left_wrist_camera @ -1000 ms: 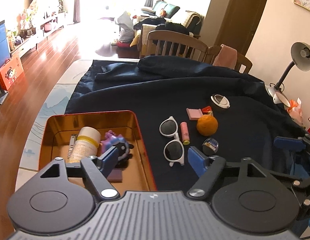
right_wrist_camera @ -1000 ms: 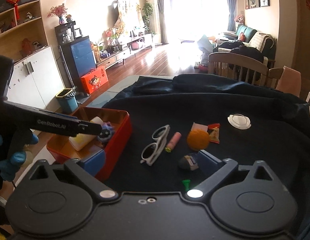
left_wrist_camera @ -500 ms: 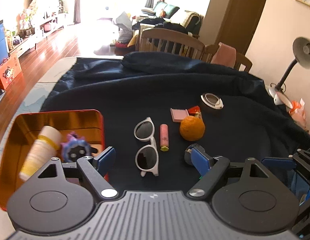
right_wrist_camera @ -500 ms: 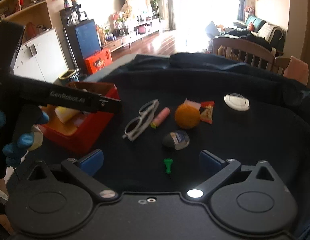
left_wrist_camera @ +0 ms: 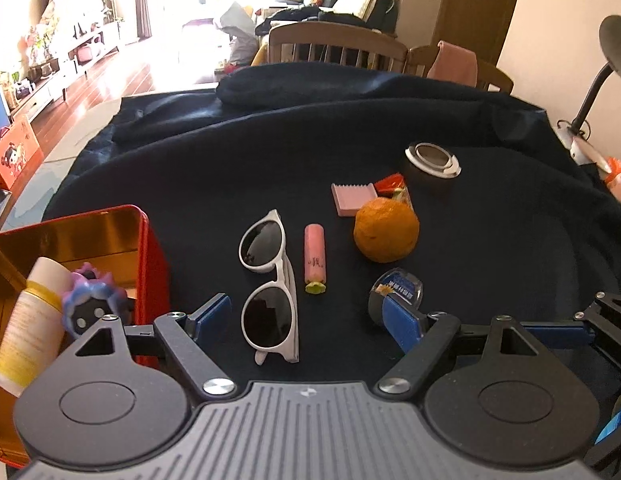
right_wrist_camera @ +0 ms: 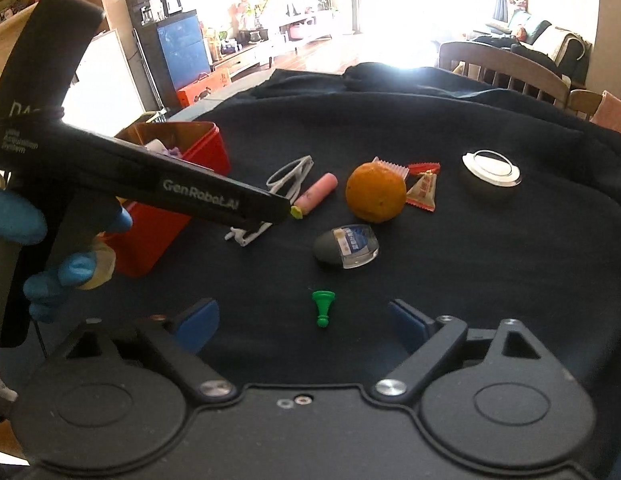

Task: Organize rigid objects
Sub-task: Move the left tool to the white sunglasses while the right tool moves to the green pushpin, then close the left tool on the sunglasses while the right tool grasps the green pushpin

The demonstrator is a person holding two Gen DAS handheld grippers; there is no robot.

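**Inspector:** State of the two tools?

**Assistant:** The left gripper (left_wrist_camera: 306, 316) stands wide with nothing clamped; the white sunglasses (left_wrist_camera: 268, 284) lie on the dark cloth (left_wrist_camera: 490, 240) between its jaws, pads clear of the frame. The right gripper (right_wrist_camera: 302, 318) is closing, and the small green pawn (right_wrist_camera: 322, 307) stands on the cloth in the gap, not yet touched.

**Inspector:** Where do the pieces go?

**Assistant:** Judged from the task, into the red tin (left_wrist_camera: 150, 256) at the left, which already holds a white bottle (left_wrist_camera: 30, 328) and a purple toy (left_wrist_camera: 88, 300). The pink tube (left_wrist_camera: 315, 258), orange (left_wrist_camera: 385, 229) and clear-capped case (left_wrist_camera: 396, 290) remain loose nearby.

**Inspector:** Recommendation for the step in hand?

**Assistant:** The pawn is small and would likely slip: centre it between the pads, come down low and close gently. For the sunglasses, grip across the bridge or one lens rim, avoiding the folded arms. Risk noted: the case lies just beside the left tool's right finger (left_wrist_camera: 400, 322) and could be nudged.
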